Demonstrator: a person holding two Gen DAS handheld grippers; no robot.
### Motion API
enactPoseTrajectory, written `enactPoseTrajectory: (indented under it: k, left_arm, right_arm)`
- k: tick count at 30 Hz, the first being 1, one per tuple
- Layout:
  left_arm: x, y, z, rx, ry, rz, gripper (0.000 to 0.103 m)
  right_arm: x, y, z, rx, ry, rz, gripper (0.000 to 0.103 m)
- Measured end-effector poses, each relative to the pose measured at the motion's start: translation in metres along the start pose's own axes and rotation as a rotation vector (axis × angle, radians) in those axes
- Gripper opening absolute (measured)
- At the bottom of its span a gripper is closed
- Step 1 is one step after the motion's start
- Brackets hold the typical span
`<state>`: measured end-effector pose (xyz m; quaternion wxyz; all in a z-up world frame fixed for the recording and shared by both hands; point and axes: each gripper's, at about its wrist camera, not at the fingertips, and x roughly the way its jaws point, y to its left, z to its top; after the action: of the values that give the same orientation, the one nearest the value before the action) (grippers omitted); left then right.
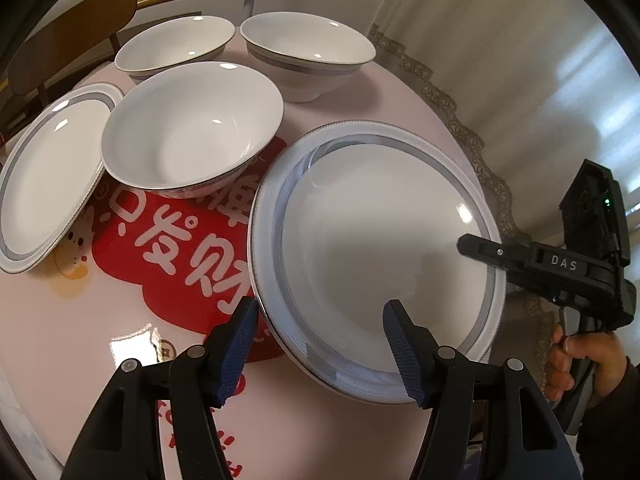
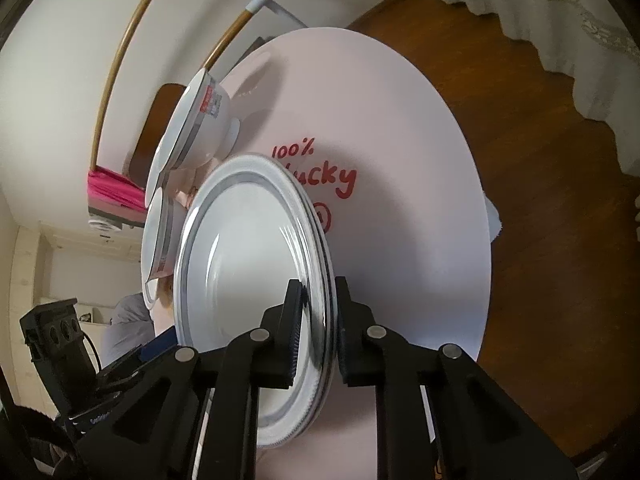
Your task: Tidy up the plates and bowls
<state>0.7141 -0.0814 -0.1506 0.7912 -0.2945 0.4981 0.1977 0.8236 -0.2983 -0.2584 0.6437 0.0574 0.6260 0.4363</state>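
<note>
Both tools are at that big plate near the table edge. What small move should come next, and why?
Probably lift the left tool clear. Its fingers stand open astride the plate stack's near rim, while the right tool already pinches the rim on the other side.

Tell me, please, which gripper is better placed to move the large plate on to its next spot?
The right gripper: its jaws already clamp the large plate's rim from the side. The left gripper is open, its fingers astride the near rim without pressing, so it would first have to close.
</note>
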Motion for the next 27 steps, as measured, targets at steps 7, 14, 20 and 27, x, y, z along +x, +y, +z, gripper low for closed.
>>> enactPoseTrajectory:
  k: [7,14,20,27]
  left_arm:
    - [0.002,0.004,-0.002,-0.012,0.027,0.012,0.061]
    - [-0.012,0.019,0.000,-0.035,0.019,0.056,0.061]
    - [-0.036,0.036,0.005,-0.043,-0.031,0.080,0.063]
    - [-0.067,0.066,0.014,-0.013,-0.098,0.069,0.066]
  right_arm:
    - [0.000,0.002,0.001,0.013,0.003,-0.021,0.016]
    - [-0.012,0.025,-0.011,-0.012,-0.031,-0.151,0.036]
    - [-0.028,0.059,-0.021,-0.086,-0.083,-0.327,0.051]
    - [-0.040,0.103,-0.030,-0.124,-0.168,-0.436,0.054]
